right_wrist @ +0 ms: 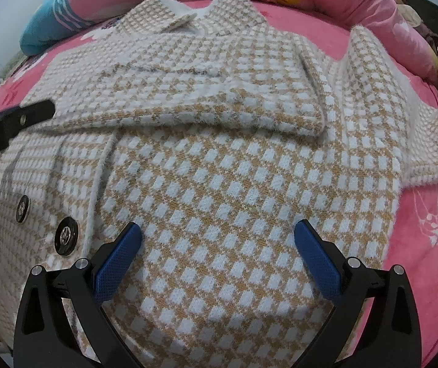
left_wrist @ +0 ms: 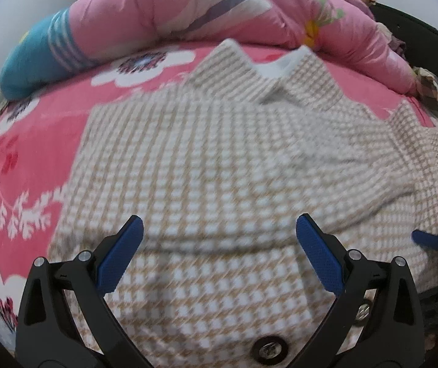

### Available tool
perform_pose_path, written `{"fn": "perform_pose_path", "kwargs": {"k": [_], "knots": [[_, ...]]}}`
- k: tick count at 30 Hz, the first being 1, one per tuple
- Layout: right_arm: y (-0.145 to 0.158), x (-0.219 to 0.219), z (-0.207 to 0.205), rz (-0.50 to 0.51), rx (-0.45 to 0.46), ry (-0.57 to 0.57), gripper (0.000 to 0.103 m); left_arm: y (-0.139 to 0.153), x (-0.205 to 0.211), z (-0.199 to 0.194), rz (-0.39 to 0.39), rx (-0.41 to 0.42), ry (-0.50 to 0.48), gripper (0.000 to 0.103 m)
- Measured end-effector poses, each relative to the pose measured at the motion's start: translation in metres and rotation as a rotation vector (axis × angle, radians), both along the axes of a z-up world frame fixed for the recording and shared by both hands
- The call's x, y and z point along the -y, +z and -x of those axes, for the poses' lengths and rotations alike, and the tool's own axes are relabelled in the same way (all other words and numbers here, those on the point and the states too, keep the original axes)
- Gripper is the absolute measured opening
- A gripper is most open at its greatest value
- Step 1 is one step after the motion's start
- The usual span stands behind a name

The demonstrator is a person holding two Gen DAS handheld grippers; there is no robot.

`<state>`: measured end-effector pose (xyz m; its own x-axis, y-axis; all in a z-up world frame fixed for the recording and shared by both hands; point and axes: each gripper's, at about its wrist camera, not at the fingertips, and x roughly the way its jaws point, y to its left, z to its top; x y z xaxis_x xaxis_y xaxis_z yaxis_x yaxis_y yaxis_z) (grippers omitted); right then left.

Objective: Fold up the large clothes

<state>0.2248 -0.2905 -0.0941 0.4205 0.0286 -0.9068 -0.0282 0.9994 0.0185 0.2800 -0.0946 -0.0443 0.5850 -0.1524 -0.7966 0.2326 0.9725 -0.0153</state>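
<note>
**Checked coat spread on the pink bed**

Pink floral bedsheet (left_wrist: 35, 141) carries our beige-and-white checked coat (right_wrist: 219, 184), collar toward the rumpled pink quilt (left_wrist: 188, 15). Our left gripper (left_wrist: 219, 233) and right gripper (right_wrist: 218, 237) both hover over it, jaws wide, holding nothing.

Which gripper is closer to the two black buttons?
Right. The buttons lie just left of the right gripper. The left gripper hovers over the coat with one button at its base.
</note>
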Motion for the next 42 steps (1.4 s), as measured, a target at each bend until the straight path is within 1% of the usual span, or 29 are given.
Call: {"fn": "perform_pose_path", "kwargs": {"k": [4,6,8,9,11,12,16,21,26,30,33,36,38,40,41,42], "knots": [[0.000,0.003,0.009,-0.009,0.012,0.010,0.097,0.001,0.027,-0.013,-0.042,0.016,-0.027,0.096],[-0.001,0.006,0.013,-0.013,0.015,0.017,0.097,-0.004,0.035,-0.020,-0.053,0.013,-0.031,0.096],[0.001,0.005,0.018,-0.015,0.018,0.023,0.097,-0.017,0.041,-0.028,-0.061,-0.012,-0.021,0.096],[0.002,0.005,0.020,-0.016,0.020,0.024,0.097,-0.024,0.042,-0.032,-0.057,-0.025,-0.010,0.096],[0.003,0.006,0.025,-0.016,0.026,0.032,0.097,-0.032,0.038,-0.034,0.000,-0.020,0.017,0.096],[0.004,0.007,0.027,-0.016,0.029,0.036,0.097,-0.032,0.036,-0.035,0.009,-0.020,0.018,0.096],[0.005,0.007,0.036,-0.017,0.030,0.035,0.097,-0.034,0.041,-0.037,0.005,-0.015,0.017,0.097],[0.005,0.005,0.033,-0.017,0.030,0.034,0.097,-0.033,0.039,-0.038,0.012,-0.017,0.014,0.097],[0.007,0.006,0.040,-0.018,0.030,0.033,0.097,-0.033,0.037,-0.034,0.008,-0.015,0.013,0.097],[0.018,0.009,0.045,-0.052,0.044,0.022,0.097,-0.033,0.035,-0.032,0.012,-0.017,0.012,0.097],[0.033,0.017,0.062,-0.098,0.091,0.002,0.097,-0.033,0.037,-0.033,0.013,-0.018,0.013,0.097],[0.053,0.035,0.091,-0.109,0.150,-0.035,0.097,-0.034,0.038,-0.033,0.011,-0.016,0.013,0.097],[0.064,0.052,0.107,-0.116,0.171,-0.073,0.097,-0.034,0.039,-0.034,0.012,-0.016,0.014,0.097],[0.077,0.081,0.130,-0.127,0.203,-0.144,0.097,-0.034,0.039,-0.034,0.012,-0.016,0.013,0.097],[0.082,0.094,0.132,-0.130,0.215,-0.169,0.097,-0.034,0.037,-0.035,0.012,-0.016,0.012,0.097],[0.090,0.117,0.145,-0.133,0.238,-0.225,0.097,-0.035,0.038,-0.035,0.012,-0.017,0.012,0.097]]}}
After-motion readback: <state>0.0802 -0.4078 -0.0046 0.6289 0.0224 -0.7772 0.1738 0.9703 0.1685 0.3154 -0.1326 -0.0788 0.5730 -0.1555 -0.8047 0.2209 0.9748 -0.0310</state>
